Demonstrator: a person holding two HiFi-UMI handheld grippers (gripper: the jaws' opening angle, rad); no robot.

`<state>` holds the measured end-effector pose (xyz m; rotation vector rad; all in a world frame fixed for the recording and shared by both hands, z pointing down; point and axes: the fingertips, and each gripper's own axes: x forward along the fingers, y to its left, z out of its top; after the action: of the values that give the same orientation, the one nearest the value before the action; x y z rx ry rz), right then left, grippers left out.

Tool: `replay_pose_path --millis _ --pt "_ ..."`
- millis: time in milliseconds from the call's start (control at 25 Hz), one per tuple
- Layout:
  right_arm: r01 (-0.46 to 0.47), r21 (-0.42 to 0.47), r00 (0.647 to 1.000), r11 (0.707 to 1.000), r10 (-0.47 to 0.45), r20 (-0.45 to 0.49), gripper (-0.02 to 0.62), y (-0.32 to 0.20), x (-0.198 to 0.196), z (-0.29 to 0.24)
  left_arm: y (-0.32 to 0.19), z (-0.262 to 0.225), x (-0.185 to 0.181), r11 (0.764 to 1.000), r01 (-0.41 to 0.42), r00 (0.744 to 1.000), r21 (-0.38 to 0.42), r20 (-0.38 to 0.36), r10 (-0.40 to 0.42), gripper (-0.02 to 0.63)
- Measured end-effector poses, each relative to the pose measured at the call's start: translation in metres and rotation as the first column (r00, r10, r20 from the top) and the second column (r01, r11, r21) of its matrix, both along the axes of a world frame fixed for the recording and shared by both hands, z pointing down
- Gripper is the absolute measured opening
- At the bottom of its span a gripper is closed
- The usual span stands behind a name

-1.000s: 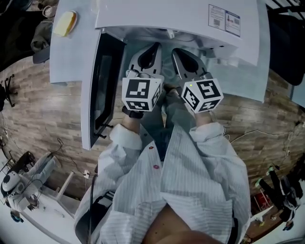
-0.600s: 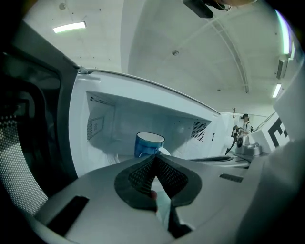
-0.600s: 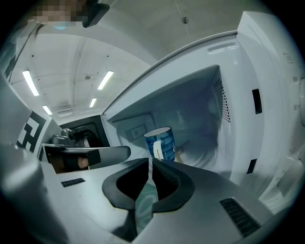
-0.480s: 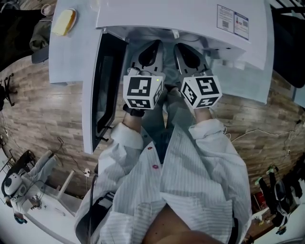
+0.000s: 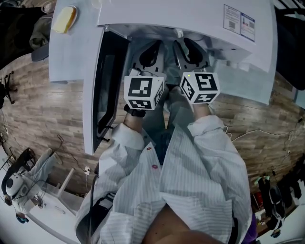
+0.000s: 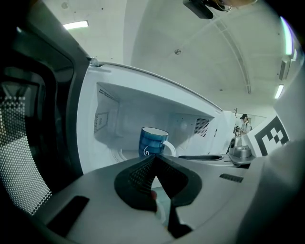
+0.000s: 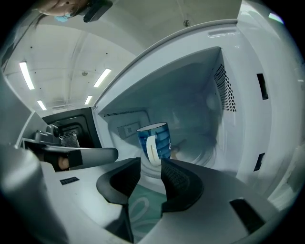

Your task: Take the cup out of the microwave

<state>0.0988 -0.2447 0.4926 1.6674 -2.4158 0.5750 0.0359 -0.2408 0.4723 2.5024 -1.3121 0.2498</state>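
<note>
Microwave (image 5: 157,14) door (image 5: 101,90) stands open at left. Left gripper (image 6: 153,158) at the opening: jaws closed together, holding nothing. Blue cup (image 6: 153,142) stands upright inside the cavity, beyond both grippers (white handle toward the right one). Right gripper (image 7: 151,164): jaws have just been opening, now apart, nothing between them, cup untouched.

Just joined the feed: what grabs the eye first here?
A blue cup stands upright inside the open white microwave, its door swung out at the left. The right tongs have just been opening, nothing between them, lined up with the cup's handle; the left tongs are shut.
</note>
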Motion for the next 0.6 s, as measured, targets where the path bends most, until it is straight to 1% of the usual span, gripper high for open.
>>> replay_pose_path --millis 320,600 --pt "-0.04 0.056 0.998 0.998 0.043 -0.046 0.164 -0.013 0.0 -0.002 -0.003 -0.001 -0.002 1.0 -0.016 1.0 0.017 0.008 0.016 0.009" --pt "-0.071 0.088 0.995 0.994 0.076 -0.059 0.167 -0.025 0.0 0.0 -0.005 0.0 -0.003 0.999 -0.033 0.999 0.029 0.002 0.033 0.008"
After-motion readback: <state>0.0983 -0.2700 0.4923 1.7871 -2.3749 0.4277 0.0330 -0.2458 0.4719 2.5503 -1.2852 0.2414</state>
